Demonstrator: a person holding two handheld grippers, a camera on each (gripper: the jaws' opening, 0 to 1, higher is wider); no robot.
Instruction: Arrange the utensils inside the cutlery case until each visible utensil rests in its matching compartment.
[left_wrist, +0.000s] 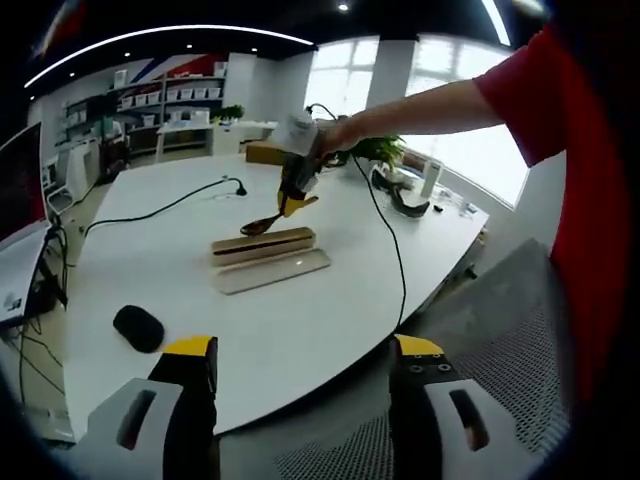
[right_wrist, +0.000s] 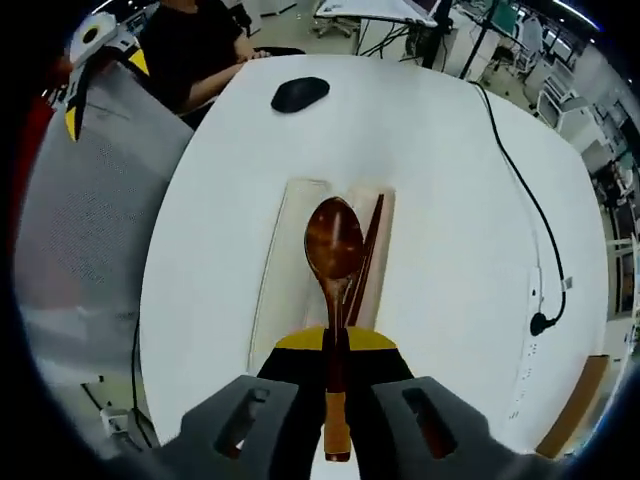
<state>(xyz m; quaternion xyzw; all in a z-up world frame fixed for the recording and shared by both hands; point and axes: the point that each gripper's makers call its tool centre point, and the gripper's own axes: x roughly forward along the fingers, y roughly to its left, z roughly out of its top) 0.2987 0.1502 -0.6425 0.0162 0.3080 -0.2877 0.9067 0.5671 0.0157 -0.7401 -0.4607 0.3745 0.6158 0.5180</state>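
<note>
A light wooden cutlery case (left_wrist: 263, 244) lies in the middle of the white table (left_wrist: 330, 320), its flat lid (left_wrist: 272, 271) beside it on the near side. Above the case hovers my right gripper (left_wrist: 295, 190), shut on the handle of a dark wooden spoon (left_wrist: 260, 224). In the right gripper view the spoon (right_wrist: 335, 240) points forward from the right gripper (right_wrist: 336, 345) over the case (right_wrist: 380, 215), where brown chopsticks (right_wrist: 369, 250) lie; the lid (right_wrist: 290, 270) is to the left. My left gripper (left_wrist: 304, 350) is open, held off the table's near edge.
A black oval object (left_wrist: 138, 328) (right_wrist: 300, 93) rests on the table near the left gripper's side. A black cable (left_wrist: 160, 208) (right_wrist: 530, 220) runs across the far part. A grey mesh chair (left_wrist: 480, 340) stands by the edge. A person in black (right_wrist: 190, 45) sits at the table.
</note>
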